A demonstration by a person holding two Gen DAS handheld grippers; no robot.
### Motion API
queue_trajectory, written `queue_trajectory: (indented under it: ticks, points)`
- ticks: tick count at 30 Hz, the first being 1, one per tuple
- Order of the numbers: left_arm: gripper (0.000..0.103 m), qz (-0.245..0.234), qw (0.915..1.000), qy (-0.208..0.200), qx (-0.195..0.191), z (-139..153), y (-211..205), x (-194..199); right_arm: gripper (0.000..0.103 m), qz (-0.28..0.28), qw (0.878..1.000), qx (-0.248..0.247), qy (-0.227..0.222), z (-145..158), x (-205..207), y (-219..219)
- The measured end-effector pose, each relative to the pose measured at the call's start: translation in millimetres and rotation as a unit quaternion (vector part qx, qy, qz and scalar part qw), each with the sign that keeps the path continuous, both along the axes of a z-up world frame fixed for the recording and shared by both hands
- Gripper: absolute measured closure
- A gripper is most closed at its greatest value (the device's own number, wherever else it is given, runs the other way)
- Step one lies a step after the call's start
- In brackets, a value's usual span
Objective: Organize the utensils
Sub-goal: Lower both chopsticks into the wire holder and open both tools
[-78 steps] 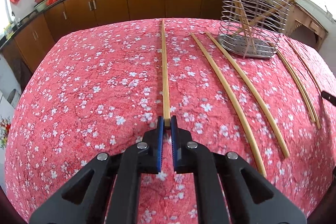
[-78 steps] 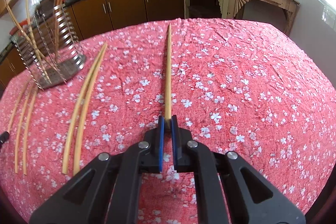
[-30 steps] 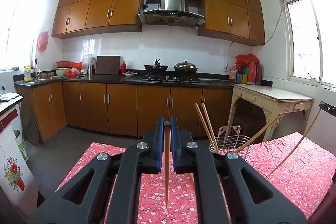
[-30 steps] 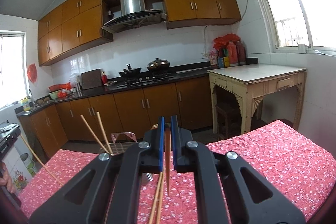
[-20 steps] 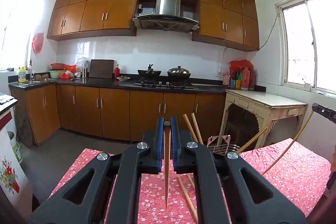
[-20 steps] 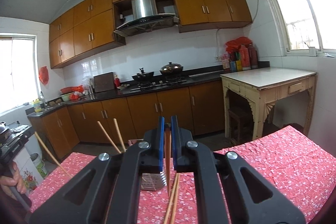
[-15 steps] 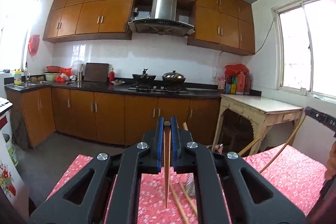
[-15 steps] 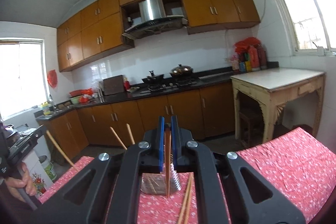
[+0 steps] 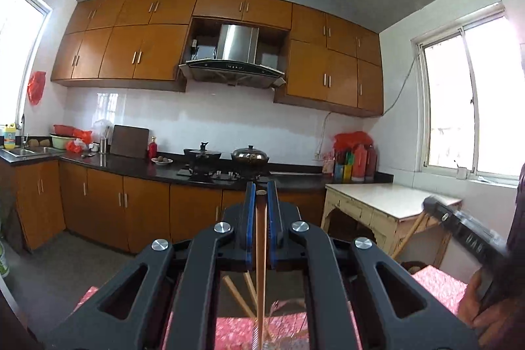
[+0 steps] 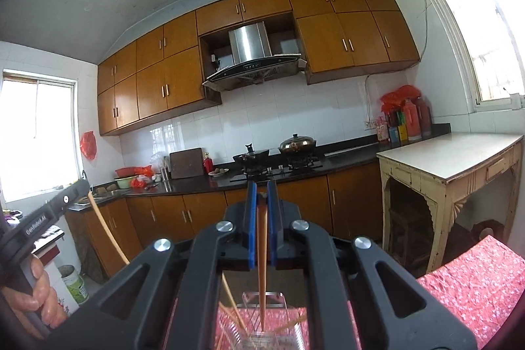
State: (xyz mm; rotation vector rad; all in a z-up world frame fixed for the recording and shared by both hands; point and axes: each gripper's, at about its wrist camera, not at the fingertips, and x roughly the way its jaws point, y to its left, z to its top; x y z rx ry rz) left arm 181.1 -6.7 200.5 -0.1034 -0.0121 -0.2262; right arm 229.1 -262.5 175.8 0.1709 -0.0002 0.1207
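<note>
My left gripper (image 9: 261,191) is shut on a long wooden chopstick (image 9: 261,268) that hangs straight down from the blue pads. Its lower end reaches the wire utensil holder (image 9: 285,307), barely visible low in the left wrist view. My right gripper (image 10: 261,191) is shut on another chopstick (image 10: 261,268), hanging down into the wire utensil holder (image 10: 262,307) directly below. Other chopsticks (image 10: 231,300) lean in the holder. The other gripper shows at the right edge of the left wrist view (image 9: 459,228) and the left edge of the right wrist view (image 10: 49,212).
The red floral tablecloth (image 10: 475,284) covers the table below. A pale side table (image 10: 452,166) stands at the right. Wooden cabinets and a dark counter (image 9: 131,169) with a stove run along the back wall.
Both grippers lifted their chopsticks off the table, turned them to hang vertically, and moved in over the wire holder, which now sits directly beneath the right gripper.
</note>
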Motion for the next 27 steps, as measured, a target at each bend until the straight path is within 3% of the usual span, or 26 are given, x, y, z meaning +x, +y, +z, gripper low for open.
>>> queue_trajectory:
  ticks: [6, 14, 27]
  points:
    - [0.096, 0.007, 0.9999, -0.006, -0.004, -7.4, -20.4, 27.5, 0.096, -0.001, 1.0, -0.007, 0.018, -15.4, 42.4, 4.0]
    - [0.096, 0.009, 0.9992, 0.037, 0.012, -42.1, -37.2, 61.9, 0.096, 0.014, 0.998, 0.013, 0.063, -45.0, 78.3, -5.7]
    - [0.096, 0.006, 0.997, 0.072, 0.026, -60.5, -48.6, 84.0, 0.096, 0.026, 0.994, 0.021, 0.106, -69.5, 97.5, -2.6]
